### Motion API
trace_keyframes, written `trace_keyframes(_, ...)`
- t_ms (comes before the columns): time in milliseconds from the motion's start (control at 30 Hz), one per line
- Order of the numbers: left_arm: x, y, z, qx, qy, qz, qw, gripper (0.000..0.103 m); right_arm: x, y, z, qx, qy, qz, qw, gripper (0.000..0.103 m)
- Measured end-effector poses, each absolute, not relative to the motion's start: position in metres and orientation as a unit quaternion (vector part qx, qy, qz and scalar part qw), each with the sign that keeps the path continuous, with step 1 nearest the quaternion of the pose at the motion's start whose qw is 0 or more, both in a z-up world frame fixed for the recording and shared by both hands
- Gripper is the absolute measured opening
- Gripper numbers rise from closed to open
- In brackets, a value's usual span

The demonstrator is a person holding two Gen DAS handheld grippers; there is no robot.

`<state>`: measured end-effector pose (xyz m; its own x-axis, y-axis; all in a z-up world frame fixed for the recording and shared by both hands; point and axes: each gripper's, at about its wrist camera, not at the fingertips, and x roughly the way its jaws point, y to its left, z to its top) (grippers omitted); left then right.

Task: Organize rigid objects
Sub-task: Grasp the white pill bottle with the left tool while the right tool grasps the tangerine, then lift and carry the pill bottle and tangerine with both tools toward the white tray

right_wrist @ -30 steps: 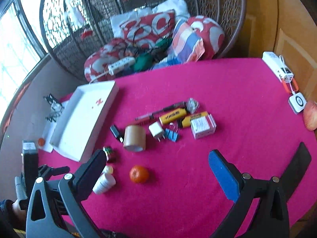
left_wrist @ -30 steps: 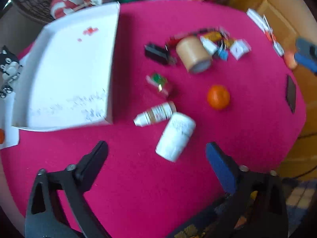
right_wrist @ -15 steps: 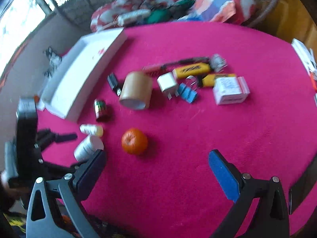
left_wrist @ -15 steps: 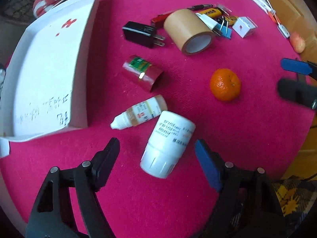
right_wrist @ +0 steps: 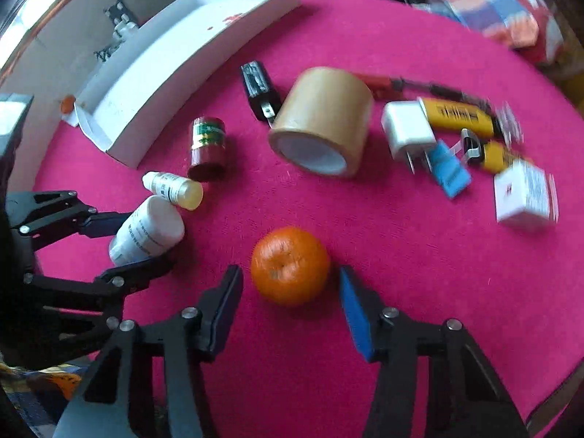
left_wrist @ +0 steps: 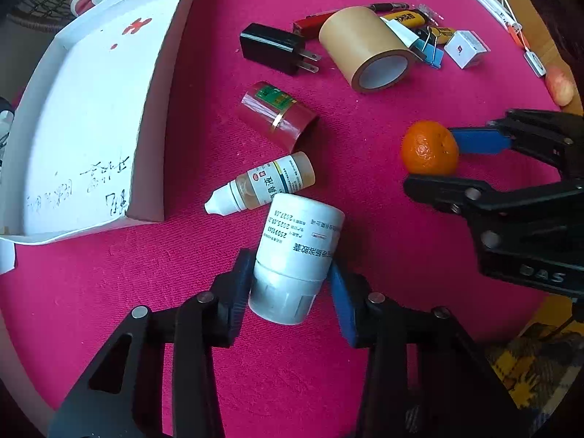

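Both grippers are pointing pretty much straight down at the table right now. The left gripper [left_wrist: 292,284] has just been closing its jaws and they're pressed onto the white bottle [left_wrist: 297,259], one pad on each side. The right gripper [right_wrist: 290,297] has been closing too, with the orange [right_wrist: 290,264] sitting between its jaws, small gaps on both sides.

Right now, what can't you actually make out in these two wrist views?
- Small white box, right wrist view: motion blur smears its print.
- White tray, left wrist view: near corner cut off by the picture's edge.
- White bottle: label text too small to read.
- Orange: a sliver of gap to the right tongs, so contact is unclear.
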<state>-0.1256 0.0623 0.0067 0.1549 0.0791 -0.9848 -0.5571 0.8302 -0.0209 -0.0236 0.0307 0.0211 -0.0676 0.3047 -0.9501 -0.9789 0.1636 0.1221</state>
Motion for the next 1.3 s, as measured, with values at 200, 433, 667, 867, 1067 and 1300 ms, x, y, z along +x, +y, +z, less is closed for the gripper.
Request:
trace_keyframes(200, -0.158, 0.076, 0.020, -0.221, 0.596, 0.219, 0.741, 0.037, -0.030, 0.029, 0.024, -0.361, 0.476, 0.559, 0.575, 0.040)
trace_keyframes(433, -0.180, 0.082, 0.085, -0.235, 0.521, 0.262, 0.777, 0.037, 0.007, -0.003, 0.073, -0.260, 0.465, 0.599, 0.598, 0.040)
trace_keyframes(667, -0.216, 0.110, 0.203, -0.213, 0.379, 0.353, 0.828, 0.037, 0.053, -0.032, 0.175, -0.127, 0.390, 0.586, 0.699, 0.040)
trace_keyframes(867, -0.265, 0.145, 0.325, -0.160, 0.232, 0.415, 0.865, 0.037, 0.050, -0.076, 0.296, 0.007, 0.256, 0.563, 0.786, 0.040)
trace_keyframes(1067, -0.329, 0.176, 0.415, -0.137, 0.113, 0.453, 0.874, 0.037, 0.011, -0.110, 0.389, 0.095, 0.120, 0.565, 0.811, 0.040)
trace_keyframes(1300, -0.360, 0.207, 0.416, -0.174, 0.114, 0.448, 0.869, 0.037, -0.018, -0.095, 0.394, 0.111, 0.130, 0.576, 0.799, 0.040)
